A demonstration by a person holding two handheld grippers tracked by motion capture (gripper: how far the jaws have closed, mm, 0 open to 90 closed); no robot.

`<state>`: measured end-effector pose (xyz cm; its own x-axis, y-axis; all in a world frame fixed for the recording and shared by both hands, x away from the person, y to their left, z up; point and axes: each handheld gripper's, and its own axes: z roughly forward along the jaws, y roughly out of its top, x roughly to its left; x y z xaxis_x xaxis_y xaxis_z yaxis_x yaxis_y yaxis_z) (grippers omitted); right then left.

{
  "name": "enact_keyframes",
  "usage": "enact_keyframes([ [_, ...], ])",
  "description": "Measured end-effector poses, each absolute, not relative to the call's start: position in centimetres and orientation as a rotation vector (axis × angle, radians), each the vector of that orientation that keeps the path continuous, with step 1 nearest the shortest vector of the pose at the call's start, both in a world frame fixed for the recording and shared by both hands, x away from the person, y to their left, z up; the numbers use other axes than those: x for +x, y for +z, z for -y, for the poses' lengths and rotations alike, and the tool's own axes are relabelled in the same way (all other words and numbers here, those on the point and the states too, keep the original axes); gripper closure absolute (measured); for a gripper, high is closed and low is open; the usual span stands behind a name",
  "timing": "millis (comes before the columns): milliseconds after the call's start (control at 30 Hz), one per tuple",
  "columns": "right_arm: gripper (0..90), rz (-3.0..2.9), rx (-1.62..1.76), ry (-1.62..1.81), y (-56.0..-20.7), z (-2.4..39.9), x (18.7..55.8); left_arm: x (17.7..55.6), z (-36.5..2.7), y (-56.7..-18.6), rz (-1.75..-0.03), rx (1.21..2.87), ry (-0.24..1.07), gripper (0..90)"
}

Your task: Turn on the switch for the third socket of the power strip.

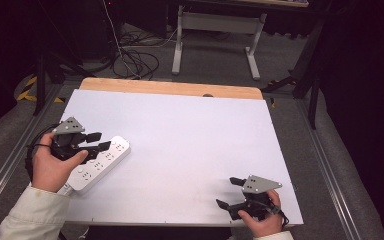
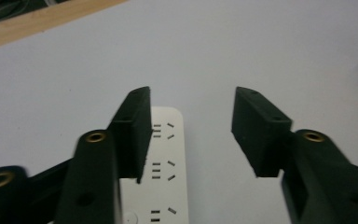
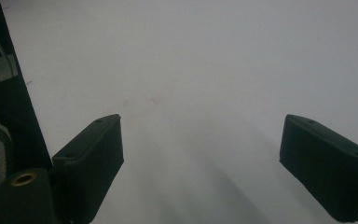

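A white table (image 1: 180,145) with a wooden far edge fills the middle of the high view. A white power strip (image 1: 100,164) lies diagonally near its left edge. The left gripper (image 1: 97,141), held in the person's left hand (image 1: 50,167), sits over the strip's far end with its jaws apart. The right gripper (image 1: 228,192), in the right hand (image 1: 265,222), rests near the front right corner, jaws spread wide. Cables (image 1: 135,60) and a grey table frame (image 1: 215,35) lie on the floor beyond.

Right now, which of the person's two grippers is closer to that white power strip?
Left. The left gripper hangs right over the power strip, jaws open. The right gripper sits far across the table near its front right corner, also open.
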<state>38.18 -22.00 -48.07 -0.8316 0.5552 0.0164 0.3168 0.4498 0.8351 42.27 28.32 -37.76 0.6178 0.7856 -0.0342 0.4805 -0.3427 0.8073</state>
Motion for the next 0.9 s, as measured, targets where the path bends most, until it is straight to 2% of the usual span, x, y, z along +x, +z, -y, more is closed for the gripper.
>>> enact_keyframes([
  [200, 13.2, -2.448, 0.754, 1.303, -48.1, 22.1, 38.2, 40.6, -28.0, -37.3, -0.905, 1.988, 0.485, 35.7],
  [467, 13.1, -2.438, 0.772, 1.303, -48.0, 22.2, 38.2, 38.1, -27.8, -37.2, -0.810, 1.900, 0.481, 19.7],
  [600, 13.0, -2.440, 0.777, 1.290, -48.0, 22.3, 38.2, 36.8, -27.8, -38.0, -0.778, 1.868, 0.480, 19.7],
  [900, 13.0, -2.445, 0.778, 1.303, -48.0, 22.3, 38.1, 35.1, -27.6, -40.7, -0.735, 1.926, 0.472, 15.4],
])
